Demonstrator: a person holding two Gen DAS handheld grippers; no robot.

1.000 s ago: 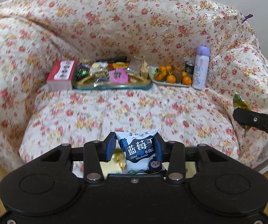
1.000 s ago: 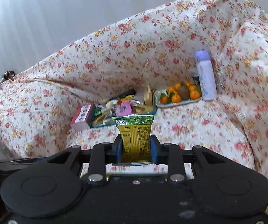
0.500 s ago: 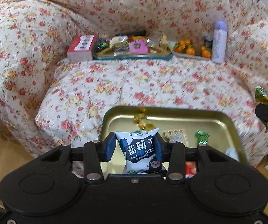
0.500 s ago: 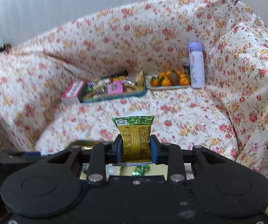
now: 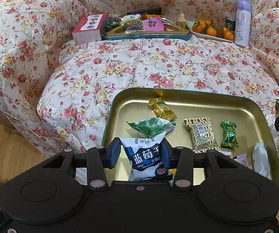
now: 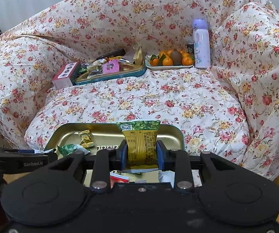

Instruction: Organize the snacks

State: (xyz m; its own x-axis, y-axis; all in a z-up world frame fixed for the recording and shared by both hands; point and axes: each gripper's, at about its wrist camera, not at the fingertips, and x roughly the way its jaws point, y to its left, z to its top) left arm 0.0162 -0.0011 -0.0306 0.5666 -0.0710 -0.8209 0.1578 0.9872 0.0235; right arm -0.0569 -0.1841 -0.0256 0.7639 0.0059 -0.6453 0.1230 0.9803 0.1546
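My left gripper (image 5: 140,149) is shut on a white and blue dried blueberry packet (image 5: 146,157), held upright over the near left part of a gold tin tray (image 5: 178,92). Several wrapped snacks lie in that tray, among them a green pouch (image 5: 151,129) just beyond the packet. My right gripper (image 6: 141,151) is shut on a green and gold snack packet (image 6: 140,136) above the same tray (image 6: 170,128). The left gripper's black body (image 6: 23,161) shows at the left edge of the right wrist view.
The tray rests at the front of a sofa under a floral cover (image 5: 158,64). At the sofa's back stand a teal tray of snacks (image 5: 147,36), a red box (image 5: 89,27), a plate of oranges (image 5: 207,29) and a purple bottle (image 5: 242,22). Wooden floor (image 5: 7,155) lies lower left.
Both grippers have sunk and tipped downward with their packets still held. The gold tray and its snacks have come into view beneath them.
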